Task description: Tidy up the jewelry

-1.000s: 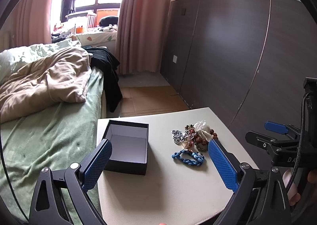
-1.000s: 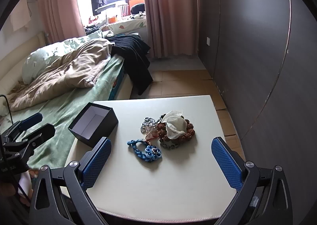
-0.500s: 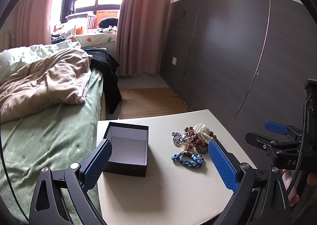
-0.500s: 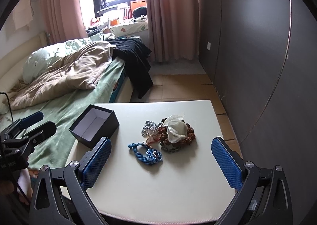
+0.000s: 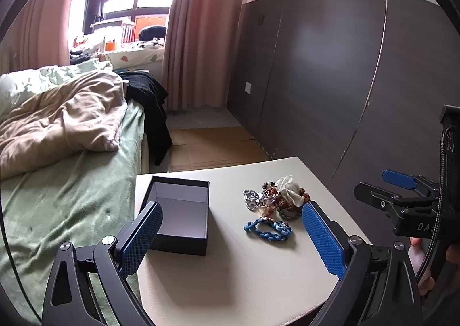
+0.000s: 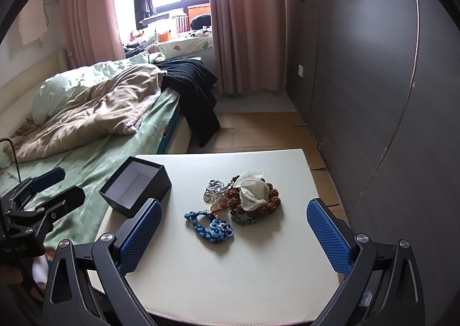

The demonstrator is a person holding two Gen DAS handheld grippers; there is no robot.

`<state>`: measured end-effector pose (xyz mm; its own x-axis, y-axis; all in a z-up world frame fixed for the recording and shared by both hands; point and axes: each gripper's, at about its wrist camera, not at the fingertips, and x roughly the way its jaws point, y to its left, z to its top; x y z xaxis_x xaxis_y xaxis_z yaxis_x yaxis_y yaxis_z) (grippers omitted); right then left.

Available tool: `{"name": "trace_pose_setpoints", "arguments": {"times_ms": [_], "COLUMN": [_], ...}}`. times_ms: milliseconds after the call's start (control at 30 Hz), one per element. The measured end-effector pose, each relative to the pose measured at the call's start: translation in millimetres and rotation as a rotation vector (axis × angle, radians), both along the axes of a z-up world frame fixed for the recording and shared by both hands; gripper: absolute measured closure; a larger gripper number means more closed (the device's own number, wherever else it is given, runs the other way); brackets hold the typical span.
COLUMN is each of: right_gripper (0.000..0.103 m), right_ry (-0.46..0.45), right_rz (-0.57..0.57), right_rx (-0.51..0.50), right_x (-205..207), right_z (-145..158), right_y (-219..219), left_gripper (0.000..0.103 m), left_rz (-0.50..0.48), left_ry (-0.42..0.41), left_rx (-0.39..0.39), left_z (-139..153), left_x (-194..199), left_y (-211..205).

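Observation:
A pile of jewelry (image 6: 244, 196) lies on a white table (image 6: 230, 274): a brown bead bracelet, a silver chain, a sheer white pouch. A blue braided bracelet (image 6: 211, 225) lies just in front of it. An open black box (image 6: 136, 186) with a pale inside stands at the table's left. In the left wrist view I see the box (image 5: 179, 211), the pile (image 5: 276, 196) and the blue bracelet (image 5: 267, 229). My left gripper (image 5: 233, 242) is open and empty above the table's near edge. My right gripper (image 6: 234, 237) is open and empty, held above the table's front.
A bed (image 6: 95, 130) with a green sheet and beige quilt lies left of the table. A dark panelled wall (image 6: 373, 82) runs along the right. Black clothes (image 6: 195, 90) hang off the bed end. Cardboard covers the floor (image 6: 258, 130) beyond the table.
Both grippers have drifted slightly, so the table and jewelry sit a little lower and farther in view. Nothing on the table has moved. Both stay open.

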<state>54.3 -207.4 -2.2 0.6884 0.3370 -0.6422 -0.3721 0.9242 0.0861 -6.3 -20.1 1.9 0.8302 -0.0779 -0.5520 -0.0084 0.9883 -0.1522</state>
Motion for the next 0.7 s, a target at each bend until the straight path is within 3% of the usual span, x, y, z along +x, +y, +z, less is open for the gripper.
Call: {"name": "trace_pose_setpoints", "arguments": {"times_ms": [700], "right_gripper": [0.0], "right_ry": [-0.003], "right_rz": [-0.01], "right_rx": [-0.005], "right_x": [1.5], "right_z": [-2.0], "right_y": [-2.0], "left_gripper": [0.005], "left_rz": [-0.011], "left_ry": [-0.006], "left_rx": [-0.013], "left_z": [0.9], "left_x": [-7.3], "left_y": [4.2]}}
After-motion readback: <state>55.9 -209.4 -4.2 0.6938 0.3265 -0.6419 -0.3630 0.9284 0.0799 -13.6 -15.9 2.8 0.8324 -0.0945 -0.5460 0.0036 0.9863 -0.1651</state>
